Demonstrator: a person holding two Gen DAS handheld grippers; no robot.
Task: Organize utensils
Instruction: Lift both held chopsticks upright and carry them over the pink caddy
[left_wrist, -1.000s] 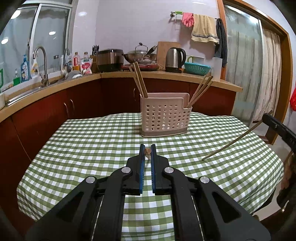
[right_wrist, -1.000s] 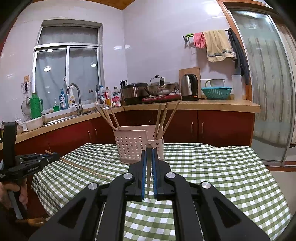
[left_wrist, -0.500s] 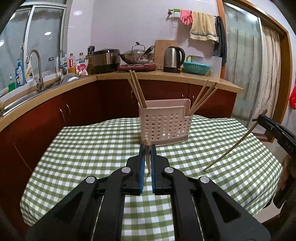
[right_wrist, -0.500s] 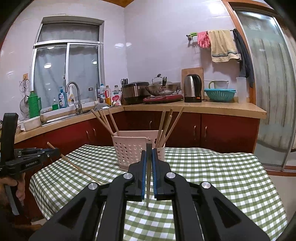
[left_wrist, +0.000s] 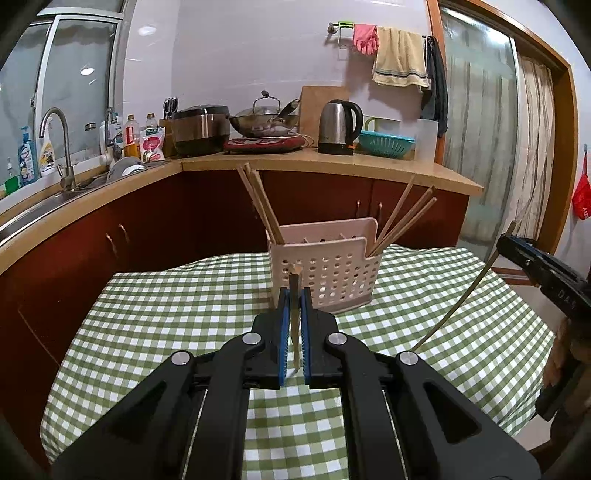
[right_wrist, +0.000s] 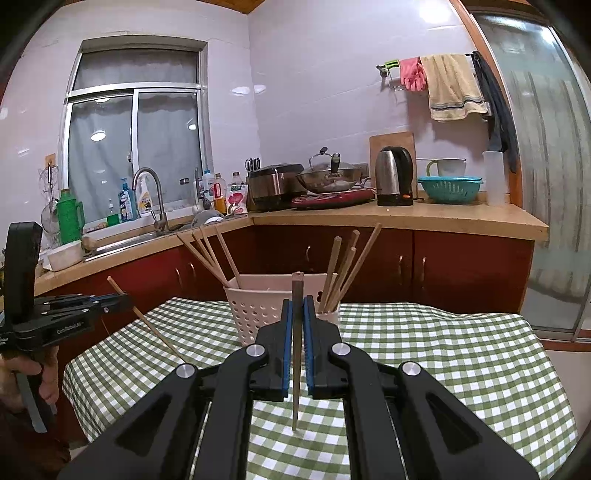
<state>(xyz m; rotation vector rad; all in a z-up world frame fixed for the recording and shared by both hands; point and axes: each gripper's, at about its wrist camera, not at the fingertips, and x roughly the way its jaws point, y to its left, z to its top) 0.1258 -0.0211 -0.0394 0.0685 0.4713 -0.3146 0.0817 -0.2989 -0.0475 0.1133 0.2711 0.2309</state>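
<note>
A pale perforated utensil holder (left_wrist: 325, 269) stands on the green checked tablecloth (left_wrist: 166, 317), with several wooden chopsticks (left_wrist: 264, 206) leaning out of its left and right ends. My left gripper (left_wrist: 294, 295) is shut on one chopstick (left_wrist: 294, 325), seen nearly end-on, just short of the holder. My right gripper (right_wrist: 295, 306) is shut on another chopstick (right_wrist: 295, 369), which hangs tip down above the cloth in front of the holder (right_wrist: 251, 314). Each gripper shows in the other's view: the right gripper (left_wrist: 532, 266) with its slanted chopstick (left_wrist: 458, 299), and the left gripper (right_wrist: 74, 314) with its chopstick (right_wrist: 147, 321).
The table is small and drops off on all sides. Behind it runs a wooden counter (right_wrist: 406, 214) over red cabinets, with a sink and tap (right_wrist: 151, 199), rice cooker, wok, kettle (left_wrist: 338, 127) and teal colander. A person's hand (right_wrist: 22, 373) holds the left gripper's handle.
Both grippers have risen and come closer to the holder, each carrying its chopstick. The chopsticks' tips now hang higher above the cloth. Both grips stayed shut.
</note>
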